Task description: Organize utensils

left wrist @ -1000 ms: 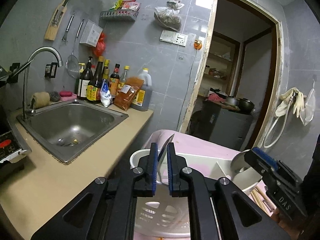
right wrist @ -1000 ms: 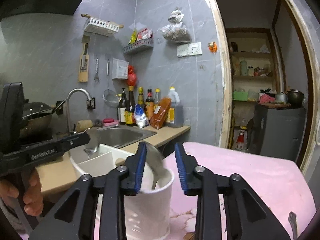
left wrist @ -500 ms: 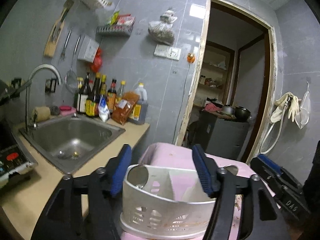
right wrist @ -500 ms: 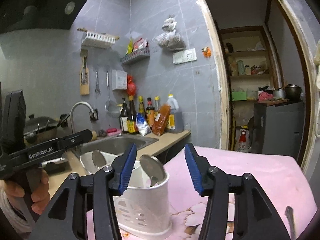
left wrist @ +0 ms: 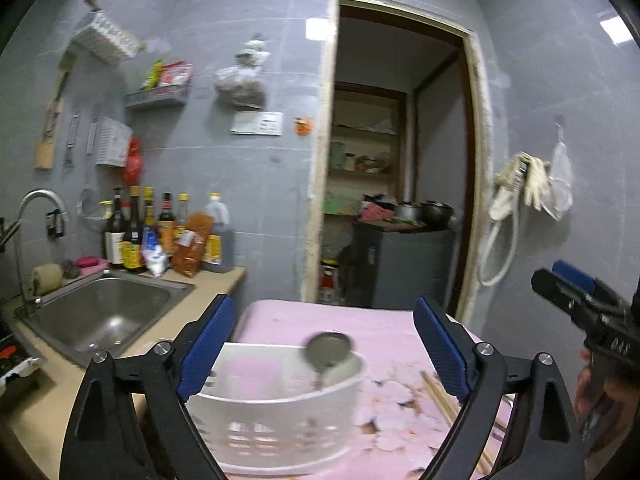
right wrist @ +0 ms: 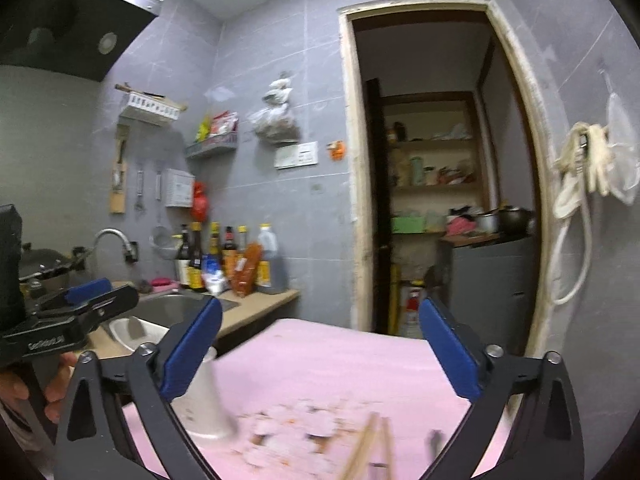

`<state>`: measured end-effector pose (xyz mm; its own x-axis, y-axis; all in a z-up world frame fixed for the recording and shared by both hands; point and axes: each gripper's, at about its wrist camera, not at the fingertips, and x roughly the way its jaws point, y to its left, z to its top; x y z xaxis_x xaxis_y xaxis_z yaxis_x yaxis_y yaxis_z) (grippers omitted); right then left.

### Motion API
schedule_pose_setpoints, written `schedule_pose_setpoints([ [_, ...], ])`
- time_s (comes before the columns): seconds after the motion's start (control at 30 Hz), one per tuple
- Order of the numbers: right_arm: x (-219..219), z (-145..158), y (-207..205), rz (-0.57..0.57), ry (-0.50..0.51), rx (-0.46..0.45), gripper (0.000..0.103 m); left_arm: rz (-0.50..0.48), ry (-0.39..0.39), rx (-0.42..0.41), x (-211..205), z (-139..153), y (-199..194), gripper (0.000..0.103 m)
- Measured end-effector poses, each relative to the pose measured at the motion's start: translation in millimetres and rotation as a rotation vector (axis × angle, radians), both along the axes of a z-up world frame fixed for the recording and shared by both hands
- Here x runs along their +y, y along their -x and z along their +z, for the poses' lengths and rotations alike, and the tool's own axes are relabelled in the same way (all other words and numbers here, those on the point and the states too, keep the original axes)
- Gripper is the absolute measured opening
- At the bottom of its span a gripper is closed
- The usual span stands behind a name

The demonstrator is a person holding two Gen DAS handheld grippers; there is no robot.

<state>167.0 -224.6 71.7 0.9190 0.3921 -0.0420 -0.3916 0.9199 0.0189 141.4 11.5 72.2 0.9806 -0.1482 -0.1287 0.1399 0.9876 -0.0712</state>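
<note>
left wrist view: the left gripper (left wrist: 320, 354) has its blue-padded jaws spread wide with nothing clamped; they have just been opening. between and beyond them a white slotted utensil holder (left wrist: 276, 408) stands on a pink flowered tablecloth (left wrist: 384, 332). a metal spoon (left wrist: 327, 350) stands in the holder's right end, bowl up. wooden chopsticks (left wrist: 440, 398) lie on the cloth just right of the holder. at the far right edge the right gripper (left wrist: 576, 296) shows from the side, a hand below it. to the left are a steel sink (left wrist: 104, 312) and a row of sauce bottles (left wrist: 160, 232) against the grey tiled wall.

right wrist view: the right gripper (right wrist: 320, 354) also has its jaws wide apart and empty, having just been opening. the holder (right wrist: 204, 400) is blurred at near left, behind the left finger. chopsticks (right wrist: 368, 448) lie on the cloth at the near edge. the left gripper (right wrist: 96, 296) is at the far left, held by a hand (right wrist: 56, 384).
</note>
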Motion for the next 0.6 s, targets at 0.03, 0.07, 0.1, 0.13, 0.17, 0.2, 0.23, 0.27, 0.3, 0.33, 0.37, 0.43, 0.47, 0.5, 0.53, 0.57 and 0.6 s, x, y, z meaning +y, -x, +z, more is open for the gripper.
schedule_pose_setpoints([
  [0.03,-8,1,2,-0.017,0.008,0.001,0.102,-0.019,-0.009,0.01,-7,-1,-1,0.088],
  [0.07,-15,0,3,-0.035,0.016,0.005,0.103,-0.042,-0.016,0.025,-14,-3,-4,0.088],
  [0.1,-22,0,3,-0.051,0.025,0.01,0.103,-0.06,-0.02,0.04,-20,-6,-5,0.088],
  [0.13,-27,-1,4,-0.063,0.031,0.015,0.103,-0.083,-0.025,0.06,-27,-8,-7,0.088],
  [0.17,-34,-2,4,-0.077,0.039,0.023,0.103,-0.107,-0.03,0.083,-34,-10,-11,0.088],
  [0.2,-40,-4,4,-0.091,0.049,0.034,0.103,-0.124,-0.036,0.099,-40,-13,-11,0.088],
  [0.23,-44,-6,4,-0.101,0.057,0.043,0.103,-0.145,-0.045,0.123,-46,-16,-15,0.088],
  [0.27,-48,-9,5,-0.114,0.067,0.055,0.103,-0.164,-0.056,0.146,-53,-19,-17,0.088],
  [0.3,-54,-12,4,-0.127,0.076,0.075,0.103,-0.18,-0.066,0.166,-58,-22,-20,0.088],
  [0.33,-58,-14,3,-0.132,0.079,0.091,0.103,-0.196,-0.077,0.187,-64,-25,-22,0.088],
  [0.37,-63,-18,2,-0.137,0.082,0.112,0.103,-0.211,-0.089,0.209,-71,-29,-24,0.088],
  [0.43,-70,-24,0,-0.151,0.091,0.149,0.103,-0.239,-0.11,0.253,-85,-40,-27,0.088],
  [0.47,-74,-28,-1,-0.155,0.095,0.166,0.103,-0.249,-0.119,0.276,-90,-43,-30,0.088],
  [0.5,-78,-32,-3,-0.157,0.098,0.191,0.103,-0.259,-0.125,0.295,-94,-47,-31,0.088],
  [0.53,-81,-36,-5,-0.158,0.098,0.209,0.103,-0.273,-0.135,0.326,-100,-52,-35,0.088],
  [0.57,-83,-39,-8,-0.156,0.099,0.231,0.103,-0.282,-0.144,0.354,-104,-56,-39,0.088],
  [0.6,-87,-44,-11,-0.153,0.098,0.261,0.103,-0.289,-0.151,0.377,-108,-59,-42,0.088],
])
